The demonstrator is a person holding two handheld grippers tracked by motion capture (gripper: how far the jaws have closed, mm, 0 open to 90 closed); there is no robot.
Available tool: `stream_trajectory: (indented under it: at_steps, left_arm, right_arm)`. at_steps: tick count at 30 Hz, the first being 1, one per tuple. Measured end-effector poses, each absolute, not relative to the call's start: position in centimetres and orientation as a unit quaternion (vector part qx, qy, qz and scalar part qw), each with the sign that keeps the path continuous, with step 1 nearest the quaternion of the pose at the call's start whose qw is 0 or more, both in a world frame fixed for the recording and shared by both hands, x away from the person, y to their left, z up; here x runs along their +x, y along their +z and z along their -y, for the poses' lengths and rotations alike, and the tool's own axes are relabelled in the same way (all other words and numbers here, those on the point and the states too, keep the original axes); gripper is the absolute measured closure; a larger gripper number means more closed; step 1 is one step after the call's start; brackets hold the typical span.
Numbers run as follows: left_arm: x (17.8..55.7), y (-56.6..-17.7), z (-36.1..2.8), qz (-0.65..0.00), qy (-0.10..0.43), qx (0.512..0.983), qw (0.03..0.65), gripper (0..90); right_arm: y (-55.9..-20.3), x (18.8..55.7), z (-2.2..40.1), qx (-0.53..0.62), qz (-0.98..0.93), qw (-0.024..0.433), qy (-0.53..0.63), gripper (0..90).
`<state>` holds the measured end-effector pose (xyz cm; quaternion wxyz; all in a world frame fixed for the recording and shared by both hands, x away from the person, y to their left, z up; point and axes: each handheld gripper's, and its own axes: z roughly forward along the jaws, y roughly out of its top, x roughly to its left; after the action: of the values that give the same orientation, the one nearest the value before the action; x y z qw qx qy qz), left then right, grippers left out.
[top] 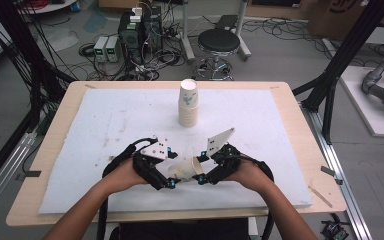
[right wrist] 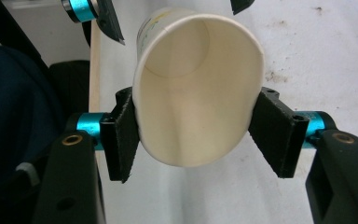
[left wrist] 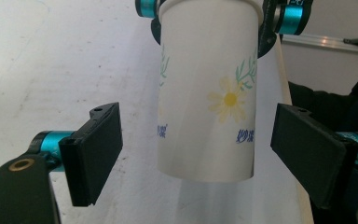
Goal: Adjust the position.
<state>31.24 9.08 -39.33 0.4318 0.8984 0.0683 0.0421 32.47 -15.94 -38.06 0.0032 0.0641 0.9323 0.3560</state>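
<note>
Squashed oval near its rim by the right gripper, the light, flimsy paper cup looked crushable; left gripper fingers stood wide around its stiffer base

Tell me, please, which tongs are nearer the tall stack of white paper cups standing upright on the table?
Right. The right tongs sit just below the stack; the left tongs lie farther left.
</note>
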Motion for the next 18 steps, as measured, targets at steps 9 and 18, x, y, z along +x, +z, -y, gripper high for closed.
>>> stream_trajectory:
  at_steps: [9,18]
  left_arm:
    - [31.4,-39.5,-7.8,-0.054,0.037,0.917,0.393,19.4]
    - [31.7,-39.5,-7.0,-0.049,0.019,0.923,0.382,25.2]
  right_arm:
    - [-37.3,32.5,14.9,0.047,-0.947,0.018,0.317,37.5]
    - [-36.9,32.1,13.8,0.021,-0.957,0.033,0.288,37.4]
